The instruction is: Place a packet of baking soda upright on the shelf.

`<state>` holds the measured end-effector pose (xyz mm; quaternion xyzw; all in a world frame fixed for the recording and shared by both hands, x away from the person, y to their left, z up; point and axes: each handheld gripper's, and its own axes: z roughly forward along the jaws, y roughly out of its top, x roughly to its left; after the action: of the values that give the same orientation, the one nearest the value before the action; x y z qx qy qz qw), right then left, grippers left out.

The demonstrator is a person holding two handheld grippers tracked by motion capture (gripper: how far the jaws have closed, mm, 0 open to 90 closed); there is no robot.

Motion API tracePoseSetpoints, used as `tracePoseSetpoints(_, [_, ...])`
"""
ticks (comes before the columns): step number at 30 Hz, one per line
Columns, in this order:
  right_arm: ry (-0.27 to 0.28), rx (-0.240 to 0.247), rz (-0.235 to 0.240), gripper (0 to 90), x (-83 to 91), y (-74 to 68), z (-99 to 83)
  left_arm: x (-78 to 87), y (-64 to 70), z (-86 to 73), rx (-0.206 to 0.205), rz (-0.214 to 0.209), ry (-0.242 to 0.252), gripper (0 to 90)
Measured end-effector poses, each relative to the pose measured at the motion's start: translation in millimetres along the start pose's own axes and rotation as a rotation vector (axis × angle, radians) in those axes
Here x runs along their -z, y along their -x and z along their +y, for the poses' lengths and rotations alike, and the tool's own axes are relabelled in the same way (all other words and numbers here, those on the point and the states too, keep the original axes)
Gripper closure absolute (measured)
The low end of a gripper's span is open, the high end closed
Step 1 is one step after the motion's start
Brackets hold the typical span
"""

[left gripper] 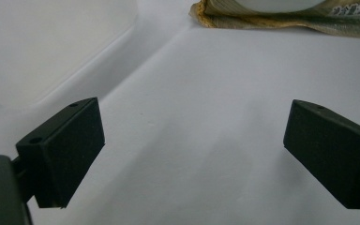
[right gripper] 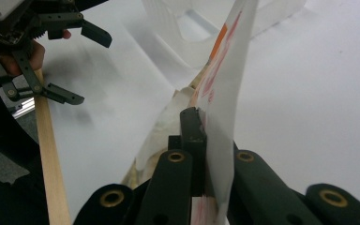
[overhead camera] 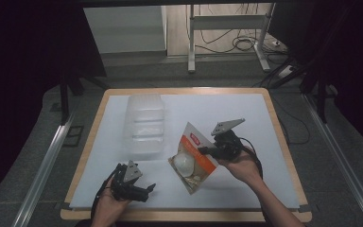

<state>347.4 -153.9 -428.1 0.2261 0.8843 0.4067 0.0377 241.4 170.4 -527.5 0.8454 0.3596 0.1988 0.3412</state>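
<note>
A food packet [overhead camera: 192,160] with an orange and white label and a round white lump inside lies in the middle of the white sheet, its right side raised. My right gripper [overhead camera: 203,151] is shut on that raised edge; in the right gripper view the jaws pinch the thin packet edge [right gripper: 225,89] upright. My left gripper [overhead camera: 149,191] rests near the front edge, left of the packet, open and holding nothing. In the left gripper view its jaws stand wide apart over bare sheet, with the packet's bottom edge [left gripper: 281,16] ahead. The left gripper [right gripper: 72,63] is also open in the right gripper view.
A clear plastic container [overhead camera: 144,124] stands at the back left of the packet, and its wall [left gripper: 51,47] lies close on the left. The white sheet [overhead camera: 246,113] covers a wooden-rimmed table [overhead camera: 283,142]. Beyond it are grey floor, table legs and cables.
</note>
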Motion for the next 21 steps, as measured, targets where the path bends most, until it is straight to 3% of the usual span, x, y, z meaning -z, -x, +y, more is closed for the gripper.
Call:
tracePoseSetpoints(12, [0.013, 0.053, -0.020, 89.5, 10.9, -6.3, 27.8, 0.2, -1.0, -0.1, 0.002, 0.007, 0.004, 5.2])
tracePoseSetpoints(21, [0.023, 0.077, -0.060, 89.5, 18.9, -0.9, 46.9, -0.8, -0.1, 0.4, -0.003, 0.005, 0.003, 4.9])
